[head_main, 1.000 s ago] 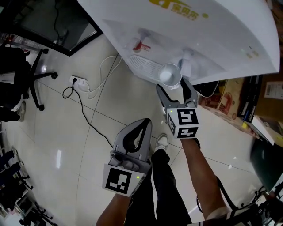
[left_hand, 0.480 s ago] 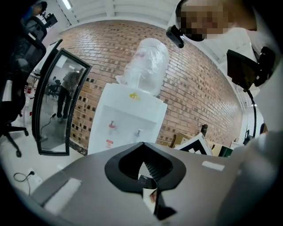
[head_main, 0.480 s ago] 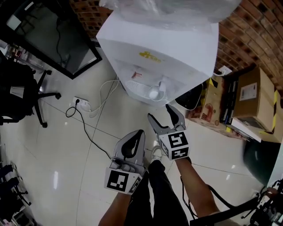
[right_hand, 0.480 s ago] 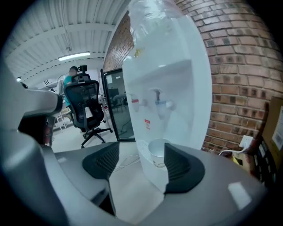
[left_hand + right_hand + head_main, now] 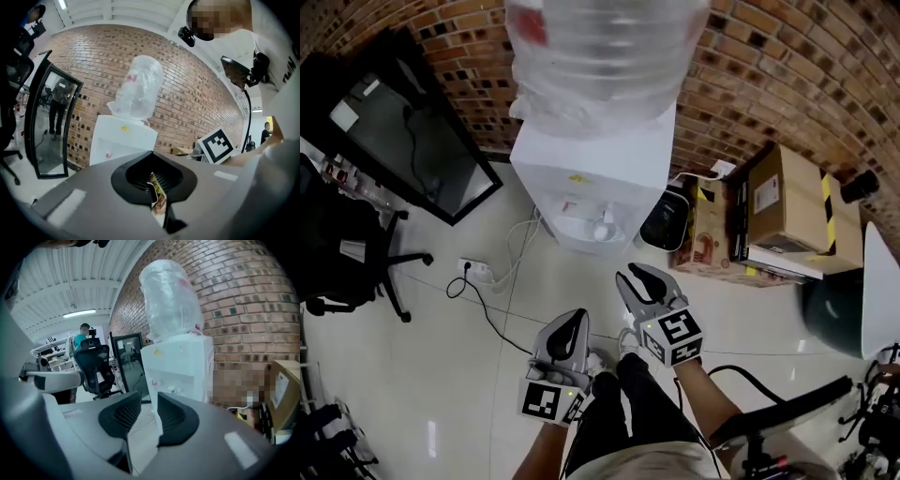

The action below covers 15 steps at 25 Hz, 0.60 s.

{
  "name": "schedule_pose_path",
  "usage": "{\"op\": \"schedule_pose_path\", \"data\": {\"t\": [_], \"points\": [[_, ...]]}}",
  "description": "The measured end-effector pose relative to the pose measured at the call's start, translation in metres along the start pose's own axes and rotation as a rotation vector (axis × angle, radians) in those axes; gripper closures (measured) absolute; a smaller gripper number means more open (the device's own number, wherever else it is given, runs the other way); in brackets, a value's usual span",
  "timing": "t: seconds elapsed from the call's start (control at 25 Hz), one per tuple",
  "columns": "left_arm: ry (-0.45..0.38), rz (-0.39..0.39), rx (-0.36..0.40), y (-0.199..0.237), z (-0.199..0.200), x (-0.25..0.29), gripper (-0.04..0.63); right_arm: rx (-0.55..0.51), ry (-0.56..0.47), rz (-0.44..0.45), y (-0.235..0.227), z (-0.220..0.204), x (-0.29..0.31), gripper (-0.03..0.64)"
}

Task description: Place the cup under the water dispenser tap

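Note:
The white water dispenser [image 5: 591, 178] stands against the brick wall with a clear bottle [image 5: 595, 56] on top. A small white cup [image 5: 603, 230] sits in its recess under the taps, free of both grippers. My right gripper [image 5: 633, 274] hovers well back from the dispenser; its jaws are closing with a narrow gap and nothing between them. In the right gripper view the gripper [image 5: 149, 404] points toward the dispenser [image 5: 180, 364]. My left gripper [image 5: 573, 317] is beside it, lower left, jaws together and empty. The left gripper [image 5: 152, 177] also faces the dispenser [image 5: 119, 140].
A black-framed glass panel [image 5: 412, 150] leans on the wall at left, with an office chair [image 5: 347, 272] before it. A power strip and cables [image 5: 473, 272] lie on the tiled floor. A black bin [image 5: 661, 220] and cardboard boxes [image 5: 787, 197] stand right of the dispenser.
Both grippers have drawn back and up from the dispenser. The right gripper's wide-open jaws left the cup under the tap and have narrowed. More of the room shows.

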State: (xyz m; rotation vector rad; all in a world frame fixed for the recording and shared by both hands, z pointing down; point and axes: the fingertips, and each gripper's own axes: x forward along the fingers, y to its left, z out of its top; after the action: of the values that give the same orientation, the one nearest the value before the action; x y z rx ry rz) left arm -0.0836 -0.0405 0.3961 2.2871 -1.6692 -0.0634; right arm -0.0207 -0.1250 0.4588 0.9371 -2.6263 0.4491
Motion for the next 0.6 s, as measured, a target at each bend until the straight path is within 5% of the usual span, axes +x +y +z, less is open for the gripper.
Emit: {"op": "schedule_pose_path", "data": {"t": [0.6], "points": [[-0.148, -0.071, 0.105, -0.041, 0.119, -0.055, 0.603, -0.147, -0.127, 0.056, 0.076, 0.111, -0.105, 0.537]]}}
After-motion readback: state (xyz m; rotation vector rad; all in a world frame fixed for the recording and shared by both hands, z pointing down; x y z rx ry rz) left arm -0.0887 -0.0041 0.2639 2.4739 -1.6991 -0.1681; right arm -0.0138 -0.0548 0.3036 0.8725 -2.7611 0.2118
